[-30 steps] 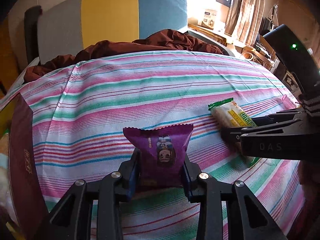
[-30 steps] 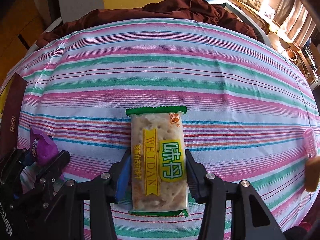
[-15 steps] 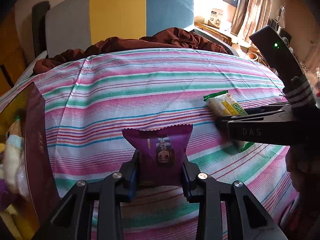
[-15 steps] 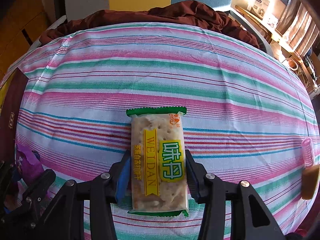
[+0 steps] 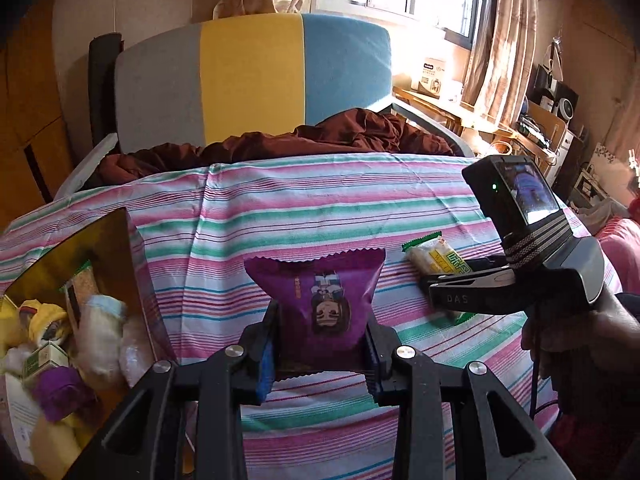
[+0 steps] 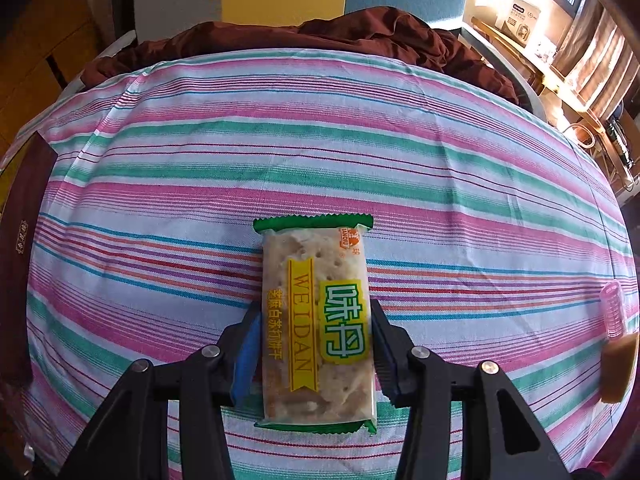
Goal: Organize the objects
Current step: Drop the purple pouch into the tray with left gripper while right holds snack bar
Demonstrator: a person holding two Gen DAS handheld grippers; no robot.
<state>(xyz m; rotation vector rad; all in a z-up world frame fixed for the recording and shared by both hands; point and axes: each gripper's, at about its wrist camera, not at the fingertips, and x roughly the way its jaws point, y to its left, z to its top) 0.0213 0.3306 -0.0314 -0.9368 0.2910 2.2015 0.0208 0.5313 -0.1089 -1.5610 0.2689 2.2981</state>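
Note:
My left gripper (image 5: 318, 344) is shut on a purple snack packet (image 5: 320, 300) and holds it upright above the striped cloth (image 5: 320, 208). To its left stands an open maroon box (image 5: 138, 264) with a gold inside, holding several wrapped snacks. A green and yellow cracker packet (image 6: 316, 320) lies flat on the cloth. My right gripper (image 6: 316, 344) is closed on its long sides, the pads against the wrapper. The left wrist view also shows the right gripper (image 5: 452, 280) on the cracker packet (image 5: 434, 256), with a hand behind it.
A pink hair roller (image 6: 614, 312) and a tan block (image 6: 618, 372) sit near the cloth's right edge. The box's maroon wall (image 6: 20, 260) is at the far left. Brown fabric (image 6: 320, 32) lies on a grey, yellow and blue sofa behind the table.
The left gripper has risen with the purple packet and drawn back, so the open box and its contents now show at the left. The right gripper and cracker packet have not moved.

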